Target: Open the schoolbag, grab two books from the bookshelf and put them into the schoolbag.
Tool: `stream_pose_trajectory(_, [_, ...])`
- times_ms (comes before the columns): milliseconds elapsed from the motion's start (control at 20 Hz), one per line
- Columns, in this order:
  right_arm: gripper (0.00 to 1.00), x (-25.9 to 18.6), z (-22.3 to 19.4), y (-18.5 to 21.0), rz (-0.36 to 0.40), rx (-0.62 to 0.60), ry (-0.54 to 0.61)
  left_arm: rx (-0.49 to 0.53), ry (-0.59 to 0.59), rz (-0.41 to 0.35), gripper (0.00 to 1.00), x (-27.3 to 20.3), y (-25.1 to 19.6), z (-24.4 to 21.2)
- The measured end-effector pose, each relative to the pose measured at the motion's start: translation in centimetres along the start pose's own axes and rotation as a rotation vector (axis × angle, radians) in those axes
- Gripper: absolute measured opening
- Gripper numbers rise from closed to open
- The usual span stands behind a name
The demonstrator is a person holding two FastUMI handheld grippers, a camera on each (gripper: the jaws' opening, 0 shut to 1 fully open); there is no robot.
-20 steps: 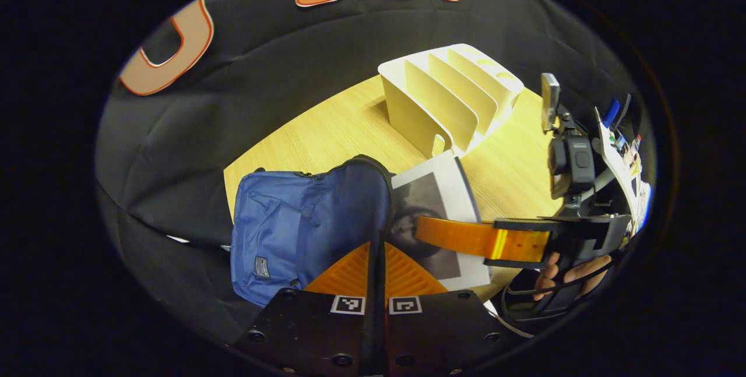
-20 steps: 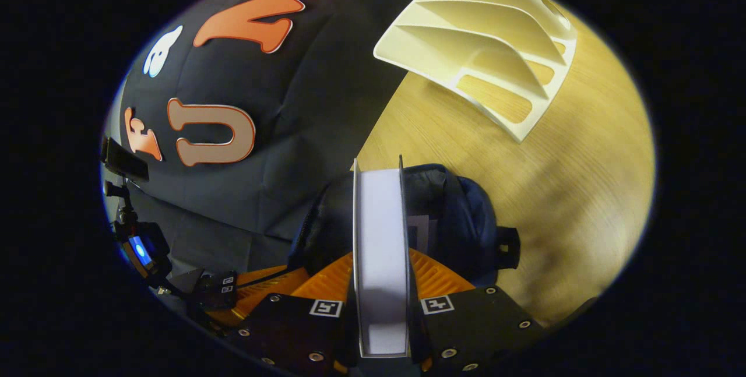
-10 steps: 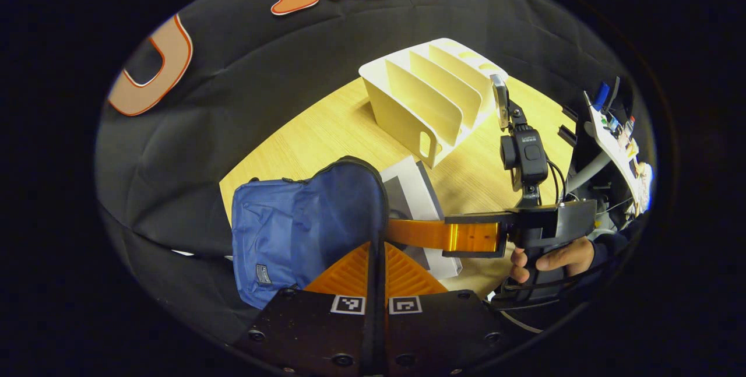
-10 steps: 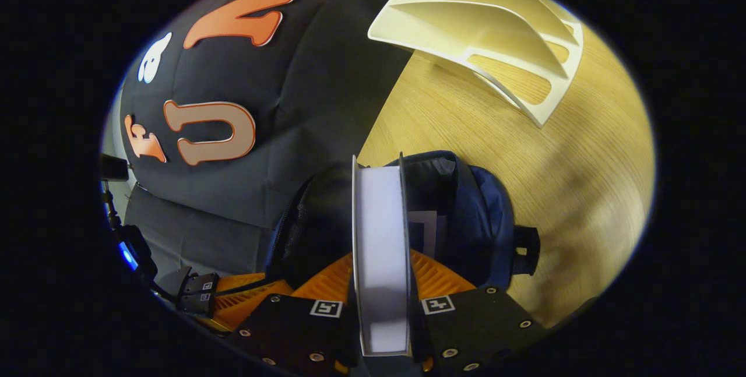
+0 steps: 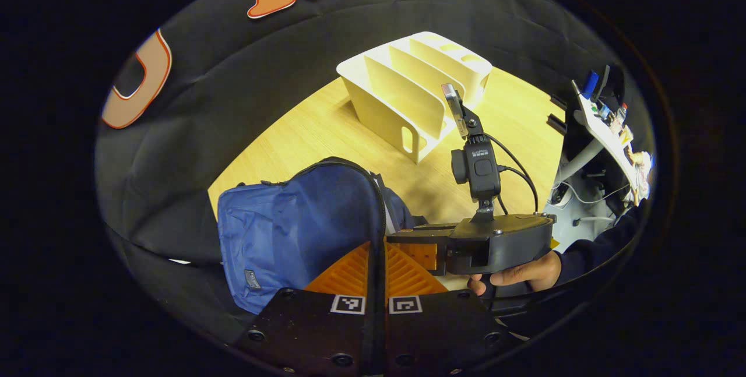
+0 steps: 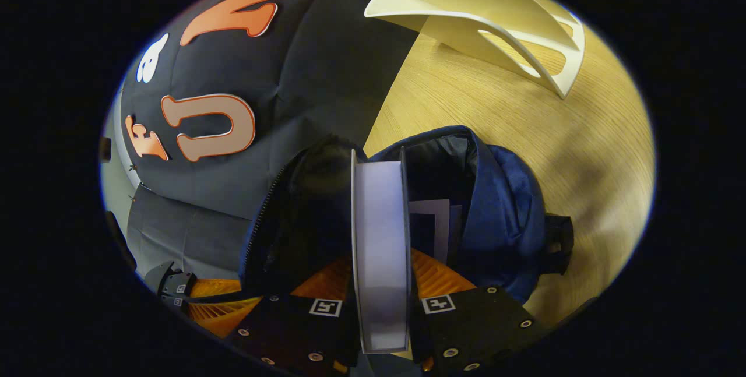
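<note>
Right gripper (image 6: 382,284) jaws clamp a white-paged book (image 6: 379,243) inside the open blue fabric schoolbag (image 6: 501,214) – left gripper (image 5: 376,272) jaws pinch its rim at 6 o'clock.

The book's (image 6: 382,249) far end is buried inside the schoolbag (image 6: 495,214), and the right gripper's (image 5: 408,243) fingertips are hidden behind its flap.

Wood table (image 5: 326,126), white bookshelf (image 5: 408,91) at back, blue schoolbag (image 5: 291,231) lying nr front edge
</note>
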State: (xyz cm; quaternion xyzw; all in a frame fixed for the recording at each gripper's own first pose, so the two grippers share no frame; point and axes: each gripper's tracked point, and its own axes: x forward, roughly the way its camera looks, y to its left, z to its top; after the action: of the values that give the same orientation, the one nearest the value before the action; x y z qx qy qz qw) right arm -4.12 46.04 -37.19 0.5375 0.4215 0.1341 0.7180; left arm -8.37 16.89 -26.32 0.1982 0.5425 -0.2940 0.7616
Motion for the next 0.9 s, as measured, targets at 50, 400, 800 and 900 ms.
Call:
stream_pose_trajectory(50, [0.35, 0.4, -0.1, 0.0, 0.005, 0.005, 0.001, 0.007, -0.001, -0.001, 0.00, -0.1, 0.0, 0.1])
stream_pose_trajectory(400, [0.35, 1.6, -0.4, -0.1, 0.023, 0.036, 0.007, -0.024, -0.015, -0.038, 0.01, -0.9, 1.0, 0.1])
stream_pose_trajectory(800, [0.36, 4.0, -1.2, -0.3, 0.047, 0.045, 0.013, -0.018, -0.014, -0.068, 0.01, -0.9, 0.4, -0.4])
stream_pose_trajectory(900, [0.36, 4.5, -1.3, -0.3, 0.054, 0.051, 0.012, -0.018, -0.014, -0.064, 0.01, -0.6, 0.5, -0.4])
